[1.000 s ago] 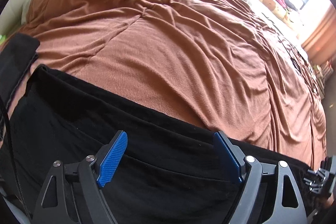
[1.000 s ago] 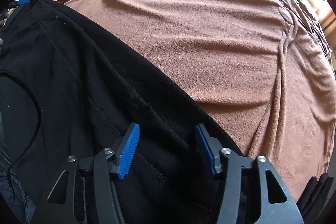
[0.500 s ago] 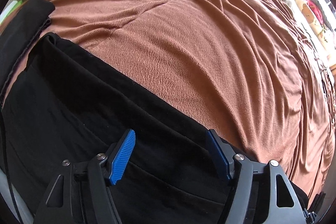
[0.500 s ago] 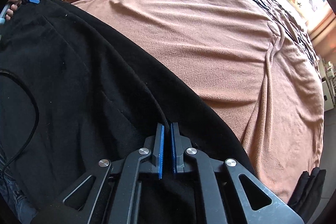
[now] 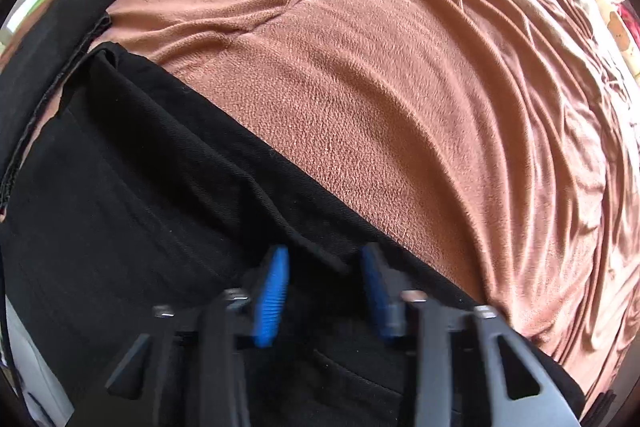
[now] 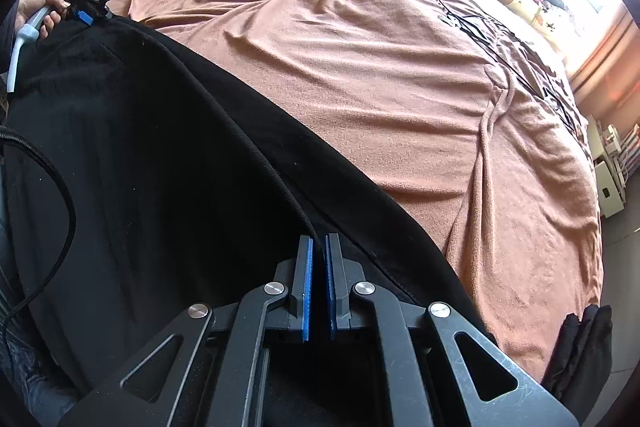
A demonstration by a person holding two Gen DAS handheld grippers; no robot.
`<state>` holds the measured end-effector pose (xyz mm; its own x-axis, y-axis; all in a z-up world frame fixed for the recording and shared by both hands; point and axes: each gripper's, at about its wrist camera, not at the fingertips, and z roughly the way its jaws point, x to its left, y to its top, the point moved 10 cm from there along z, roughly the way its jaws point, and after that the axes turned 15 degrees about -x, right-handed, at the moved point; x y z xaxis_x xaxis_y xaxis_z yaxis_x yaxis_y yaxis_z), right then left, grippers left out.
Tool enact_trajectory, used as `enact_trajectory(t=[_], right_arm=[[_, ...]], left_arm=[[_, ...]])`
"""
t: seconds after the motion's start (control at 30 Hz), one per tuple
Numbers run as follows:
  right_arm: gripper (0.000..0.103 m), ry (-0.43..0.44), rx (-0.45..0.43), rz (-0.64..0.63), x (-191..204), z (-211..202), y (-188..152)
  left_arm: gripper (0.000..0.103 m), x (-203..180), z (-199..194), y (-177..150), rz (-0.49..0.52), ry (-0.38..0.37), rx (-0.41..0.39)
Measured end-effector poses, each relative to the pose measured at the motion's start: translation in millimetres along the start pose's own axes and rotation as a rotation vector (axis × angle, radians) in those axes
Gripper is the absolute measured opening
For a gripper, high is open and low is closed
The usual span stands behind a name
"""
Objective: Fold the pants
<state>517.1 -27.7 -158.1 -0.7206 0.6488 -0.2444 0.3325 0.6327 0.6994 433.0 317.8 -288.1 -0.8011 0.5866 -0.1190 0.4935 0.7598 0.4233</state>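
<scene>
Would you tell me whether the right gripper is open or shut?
Shut: the right gripper has its blue pads nearly together, pinching the black pants edge.

A wide bed carries everything, covered by a rumpled rust-brown fleece blanket (image 6: 400,99) creased in long folds. Black fabric pants (image 5: 120,207) lie flat on the blanket along its near edge, filling the 6 to 9 o'clock part of both views. At 10 o'clock in the left wrist view, a second dark cloth piece with a stitched hem (image 5: 44,67) rests just beside the pants. Toward 1 o'clock in the right wrist view, thin black cables (image 6: 500,39) trail across the blanket.
</scene>
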Motion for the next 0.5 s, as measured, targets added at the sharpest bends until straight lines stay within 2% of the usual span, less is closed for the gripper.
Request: enact_trajectory(t=[0.03,0.1,0.23,0.5], right_arm=[[0.003,-0.006,-0.003,0.005,1.1,-1.5,1.2],[0.002,-0.023,-0.011,0.018,2.0,-5.5,2.8],[0.001,-0.056,-0.030,0.040,-1.7,-9.0,8.3],[0.000,-0.107,-0.037,0.063,-10.9,1.1,16.2]], left_arm=[[0.008,0.4,-2.7,1.0,-0.013,-0.018,0.002],[0.004,3.1,-9.3,4.7,-0.031,-0.048,-0.011],[0.002,5.4,-22.2,10.5,-0.061,-0.115,-0.046],[0.002,-2.7,-32.1,20.4,-0.070,-0.162,-0.077]])
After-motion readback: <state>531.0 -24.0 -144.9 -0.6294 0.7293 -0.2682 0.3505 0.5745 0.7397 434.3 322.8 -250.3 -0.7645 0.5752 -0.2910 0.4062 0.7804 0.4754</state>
